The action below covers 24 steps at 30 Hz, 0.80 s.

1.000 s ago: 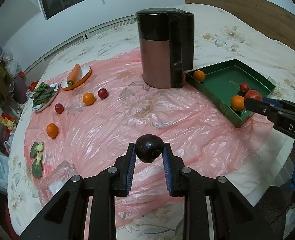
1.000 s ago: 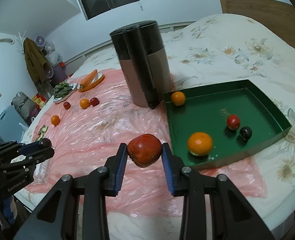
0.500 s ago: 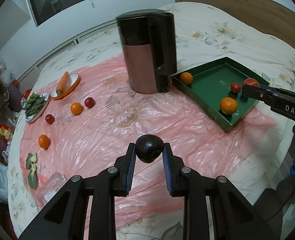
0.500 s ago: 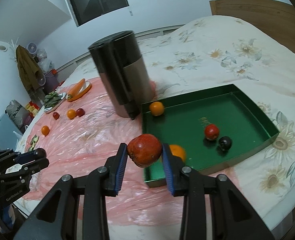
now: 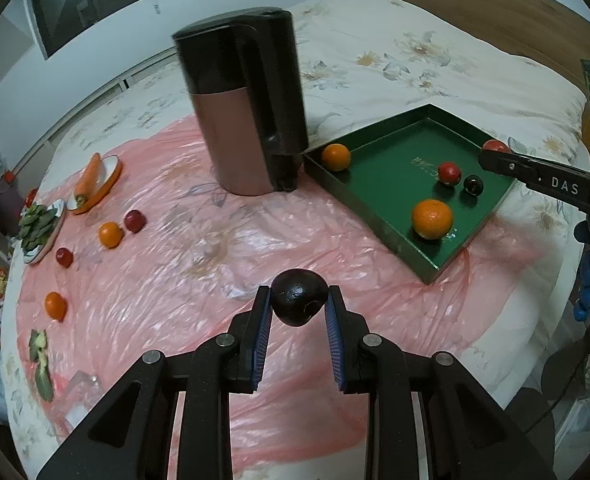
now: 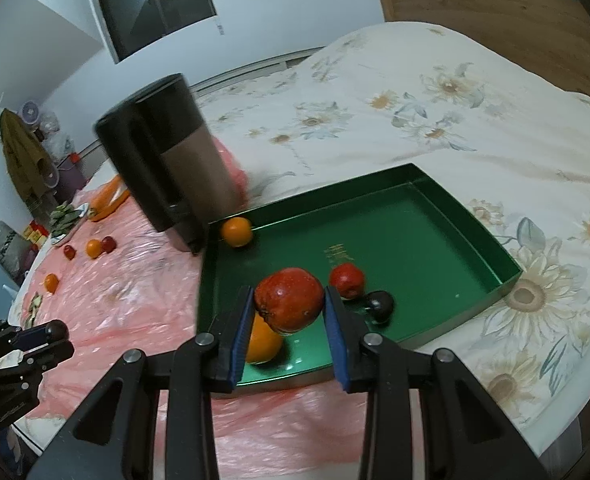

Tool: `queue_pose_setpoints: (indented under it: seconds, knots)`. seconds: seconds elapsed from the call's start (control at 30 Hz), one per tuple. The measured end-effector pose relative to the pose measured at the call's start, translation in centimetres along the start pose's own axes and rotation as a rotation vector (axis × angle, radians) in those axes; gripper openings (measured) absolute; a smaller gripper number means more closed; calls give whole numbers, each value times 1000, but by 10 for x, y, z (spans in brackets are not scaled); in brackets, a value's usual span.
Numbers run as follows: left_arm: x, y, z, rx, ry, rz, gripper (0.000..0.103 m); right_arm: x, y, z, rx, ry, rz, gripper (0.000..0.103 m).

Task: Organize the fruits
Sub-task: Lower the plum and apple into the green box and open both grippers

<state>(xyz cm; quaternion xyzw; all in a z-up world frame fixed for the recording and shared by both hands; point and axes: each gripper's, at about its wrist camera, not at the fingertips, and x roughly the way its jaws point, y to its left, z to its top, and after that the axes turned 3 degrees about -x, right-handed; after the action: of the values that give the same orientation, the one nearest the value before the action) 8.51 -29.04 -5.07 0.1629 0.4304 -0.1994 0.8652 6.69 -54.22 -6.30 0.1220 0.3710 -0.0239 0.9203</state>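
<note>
Four fruits already sit in my tray (image 6: pixel 475 240). My right fingers (image 6: pixel 289 316) clamp an apple (image 6: pixel 289 298) above it; my left fingers (image 5: pixel 299 312) clamp a plum (image 5: pixel 299 298) short of it. Five fruits wait beyond, leftward.

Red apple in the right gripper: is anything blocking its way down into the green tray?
Partly. The red apple hangs over the green tray directly above a large orange; a small red fruit and dark fruit lie alongside. Far half is bare.

Floral-sheet bed (image 6: pixel 435 120) w/ wood headboard (image 6: pixel 495 12), white walls, dark window (image 6: pixel 155 8).
</note>
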Motion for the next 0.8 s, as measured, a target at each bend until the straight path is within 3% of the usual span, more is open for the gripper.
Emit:
queue_pose_setpoints:
  seconds: [0.53, 0.8]
  knots:
    - [50, -49, 57, 71, -5, -84, 23, 40, -64, 10, 62, 20, -115, 33]
    - [79, -71, 80, 85, -3, -89, 23, 61, -79, 12, 39, 48, -158, 33]
